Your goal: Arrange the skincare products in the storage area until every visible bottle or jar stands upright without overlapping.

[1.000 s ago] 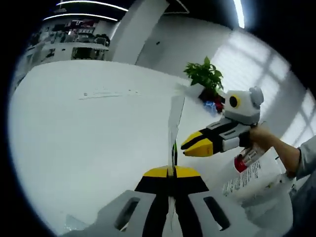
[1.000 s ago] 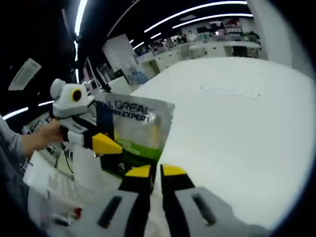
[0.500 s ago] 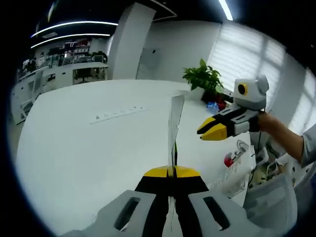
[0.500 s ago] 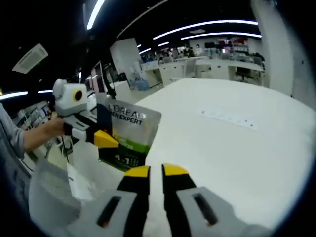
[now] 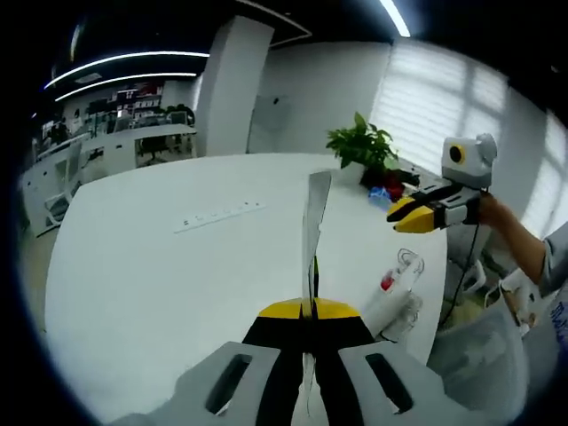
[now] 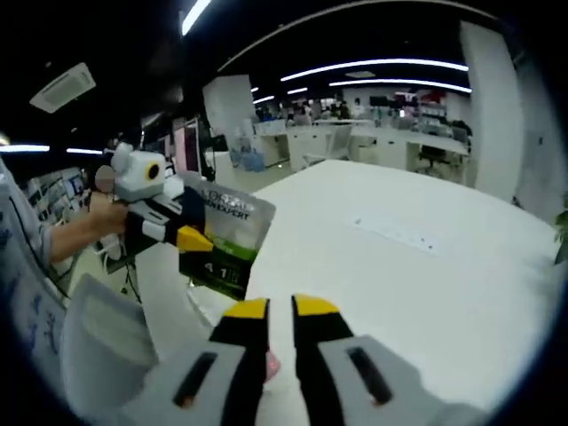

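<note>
My left gripper [image 5: 310, 309] is shut on a silver L'Oreal pouch [image 5: 312, 232], held upright and seen edge-on above the white table [image 5: 177, 266]. In the right gripper view the same pouch [image 6: 226, 241] shows its printed face with green at the bottom, and the left gripper [image 6: 191, 238] clamps its left edge. My right gripper [image 6: 280, 308] has a narrow gap between its jaws with nothing in it. It hovers at the right of the left gripper view [image 5: 413, 216], well apart from the pouch. A clear pack with a red cap [image 5: 397, 291] lies near the table's edge.
A potted plant [image 5: 362, 146] stands at the table's far side, and a power strip [image 5: 219, 215] lies mid-table. A translucent bin [image 6: 98, 355] sits beside the table's edge. A person's hand [image 6: 89, 226] holds the left gripper. Office desks fill the background.
The right gripper has drawn away from the pouch, off to the right. Both views have pulled back, showing more table. The pouch stays clamped in the left gripper.
</note>
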`<state>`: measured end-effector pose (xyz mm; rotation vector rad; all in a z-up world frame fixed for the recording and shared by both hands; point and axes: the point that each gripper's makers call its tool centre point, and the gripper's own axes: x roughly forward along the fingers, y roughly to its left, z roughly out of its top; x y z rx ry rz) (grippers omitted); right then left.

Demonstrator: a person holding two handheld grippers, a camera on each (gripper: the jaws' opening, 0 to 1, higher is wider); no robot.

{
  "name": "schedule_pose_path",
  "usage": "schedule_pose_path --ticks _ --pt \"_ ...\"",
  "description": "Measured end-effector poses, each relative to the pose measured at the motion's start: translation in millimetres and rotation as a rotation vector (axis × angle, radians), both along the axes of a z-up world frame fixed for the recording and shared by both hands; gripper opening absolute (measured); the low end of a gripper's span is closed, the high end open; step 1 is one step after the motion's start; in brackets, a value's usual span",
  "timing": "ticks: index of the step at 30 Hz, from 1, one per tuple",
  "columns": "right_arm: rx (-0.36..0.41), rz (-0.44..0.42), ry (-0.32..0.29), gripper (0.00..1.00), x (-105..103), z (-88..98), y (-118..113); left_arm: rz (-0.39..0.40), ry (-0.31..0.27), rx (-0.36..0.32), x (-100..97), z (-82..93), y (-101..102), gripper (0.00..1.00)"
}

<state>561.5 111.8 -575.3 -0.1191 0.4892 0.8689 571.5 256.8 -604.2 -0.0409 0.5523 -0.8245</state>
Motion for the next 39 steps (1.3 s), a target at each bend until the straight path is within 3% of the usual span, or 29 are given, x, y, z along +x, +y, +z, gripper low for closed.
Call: schedule_pose_path --ticks 7,19,28,36,39 --pt "0.007 -0.022 -0.017 0.12 -29.4 13.1 -7.7 -0.004 -0.008 0.001 -18.3 4.5 5.1 0.0" --pt "0.009 -0.077 0.027 0.17 -69.7 -0.1 -13.3 0.005 0.027 -0.033 -49.1 -2.1 11.3 0.0" --pt "0.069 -0.057 0.116 0.19 -100.1 -20.5 12.6 0.025 0.072 -0.062 -67.6 -11.9 22.9 0.0" --pt "0.144 -0.023 0.227 0.22 -120.0 -50.1 45.9 0.011 0.127 -0.116 -92.5 -15.6 24.4 0.0" --pt "0.217 -0.01 0.278 0.23 -129.5 -59.0 64.8 0.008 0.152 -0.157 -99.9 -14.1 23.5 0.0"
